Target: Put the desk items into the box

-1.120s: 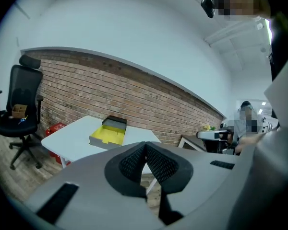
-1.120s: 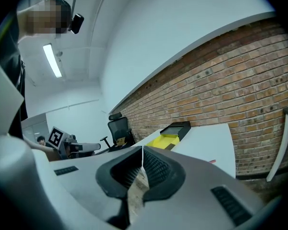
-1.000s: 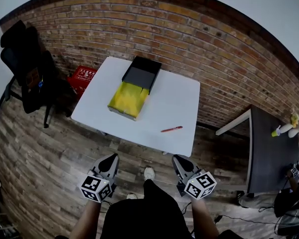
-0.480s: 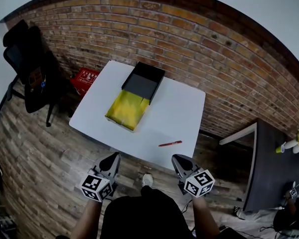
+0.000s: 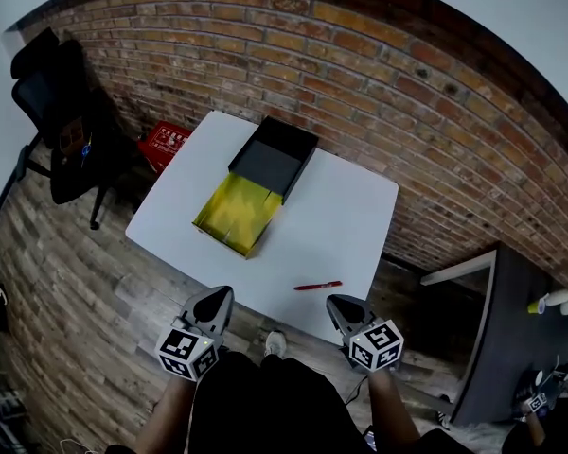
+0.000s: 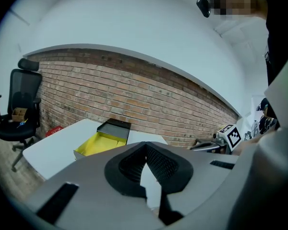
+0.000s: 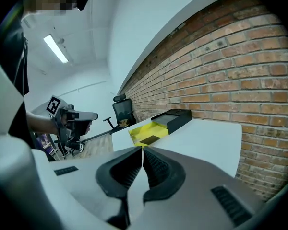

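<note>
A white table (image 5: 350, 216) carries an open yellow box (image 5: 237, 211), with its black lid (image 5: 275, 154) lying against the box's far end. A red pen (image 5: 318, 286) lies near the table's front edge. My left gripper (image 5: 216, 298) and right gripper (image 5: 337, 304) hover over the floor just short of that edge, both shut and holding nothing. The left gripper view shows its jaws (image 6: 145, 146) closed, with the yellow box (image 6: 98, 144) beyond. In the right gripper view the jaws (image 7: 142, 149) are closed too, pointing at the box (image 7: 149, 132).
A brick wall (image 5: 407, 93) runs behind the table. A black office chair (image 5: 62, 112) and a red crate (image 5: 166, 143) stand to the left. A dark desk (image 5: 511, 329) sits at the right. Wood-plank floor surrounds the table.
The table has drawn nearer, so the pen and front edge now sit close ahead of the grippers. Both grippers keep their pose and stay shut.
</note>
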`<action>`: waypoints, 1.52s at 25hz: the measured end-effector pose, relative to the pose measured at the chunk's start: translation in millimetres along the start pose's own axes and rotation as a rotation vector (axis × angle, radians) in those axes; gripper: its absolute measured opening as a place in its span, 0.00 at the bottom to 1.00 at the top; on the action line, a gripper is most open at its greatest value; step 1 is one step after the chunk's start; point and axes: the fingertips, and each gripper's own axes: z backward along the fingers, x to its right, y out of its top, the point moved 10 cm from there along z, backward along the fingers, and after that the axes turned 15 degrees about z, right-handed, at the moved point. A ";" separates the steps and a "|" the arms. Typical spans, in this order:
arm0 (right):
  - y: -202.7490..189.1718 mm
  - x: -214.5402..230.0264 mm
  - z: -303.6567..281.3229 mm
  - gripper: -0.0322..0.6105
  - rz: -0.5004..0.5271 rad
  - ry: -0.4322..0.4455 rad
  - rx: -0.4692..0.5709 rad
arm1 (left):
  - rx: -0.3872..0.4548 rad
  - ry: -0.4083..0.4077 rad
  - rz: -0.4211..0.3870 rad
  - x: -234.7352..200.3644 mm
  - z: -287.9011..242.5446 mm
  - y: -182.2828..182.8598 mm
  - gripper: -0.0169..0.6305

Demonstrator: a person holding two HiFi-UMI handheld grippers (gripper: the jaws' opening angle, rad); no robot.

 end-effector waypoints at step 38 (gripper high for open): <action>-45.4 13.4 -96.8 0.10 0.414 0.125 -0.533 | -0.419 -0.304 -0.178 -25.9 -131.4 -27.9 0.05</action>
